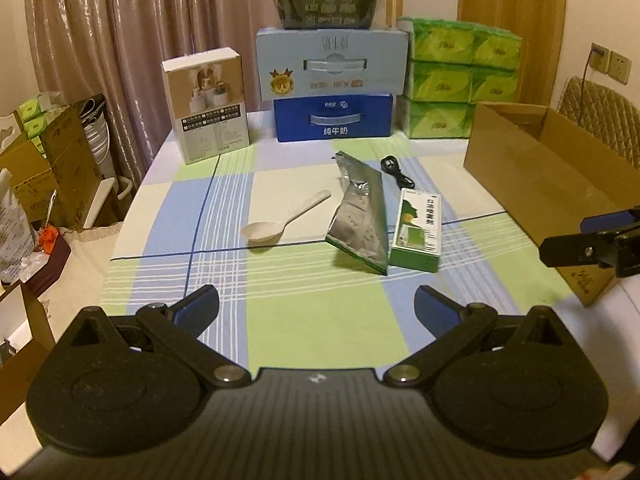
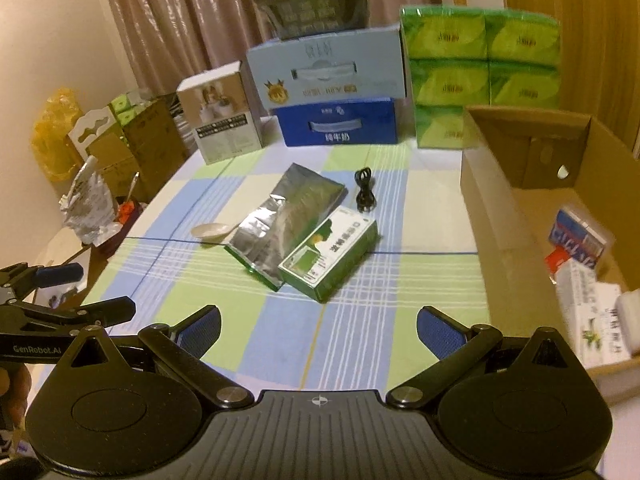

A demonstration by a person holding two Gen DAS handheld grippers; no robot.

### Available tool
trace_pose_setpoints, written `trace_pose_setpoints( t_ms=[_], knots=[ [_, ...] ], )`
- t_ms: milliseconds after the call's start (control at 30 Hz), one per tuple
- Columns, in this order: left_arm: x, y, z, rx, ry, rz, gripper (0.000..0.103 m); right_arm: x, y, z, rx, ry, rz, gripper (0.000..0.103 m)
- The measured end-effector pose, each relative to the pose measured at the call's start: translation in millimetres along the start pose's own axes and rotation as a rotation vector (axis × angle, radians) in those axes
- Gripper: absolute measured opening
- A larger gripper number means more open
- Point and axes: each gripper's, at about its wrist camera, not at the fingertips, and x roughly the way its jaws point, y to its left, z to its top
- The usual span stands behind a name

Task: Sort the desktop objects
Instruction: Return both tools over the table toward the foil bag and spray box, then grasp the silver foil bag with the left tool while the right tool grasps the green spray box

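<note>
On the checked tablecloth lie a white spoon (image 1: 284, 221) (image 2: 214, 231), a silver foil pouch (image 1: 362, 218) (image 2: 290, 216), a green medicine box (image 1: 418, 232) (image 2: 330, 254) and a black cable (image 1: 396, 172) (image 2: 365, 192). An open cardboard box (image 1: 532, 168) (image 2: 496, 216) stands at the right with several packets inside (image 2: 580, 264). My left gripper (image 1: 316, 308) is open and empty, short of the objects. My right gripper (image 2: 318, 328) is open and empty, just short of the green box. Each gripper shows at the other view's edge.
At the table's back stand a white product box (image 1: 208, 104), a pale blue carton (image 1: 332, 64) on a dark blue milk carton (image 1: 332, 118), and stacked green tissue packs (image 1: 460, 76). Cardboard boxes and bags (image 1: 52, 168) crowd the floor at the left.
</note>
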Motion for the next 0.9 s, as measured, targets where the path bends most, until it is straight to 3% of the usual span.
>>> trace_pose_setpoints(
  t_ms=[400, 700, 900],
  knots=[
    [83.7, 6.0, 16.1, 0.045, 0.008, -0.018, 0.100, 83.4, -13.8, 17.2, 0.089, 0.043, -0.010, 0.100],
    [127.1, 15.6, 18.7, 0.010, 0.000, -0.051, 0.092, 140.1, -20.0, 33.6, 0.121, 0.089, 0.001, 0.086],
    [143.2, 13.6, 13.5, 0.007, 0.010, -0.065, 0.087, 163.5, -24.5, 42.3, 0.140, 0.115, -0.015, 0.083]
  ],
)
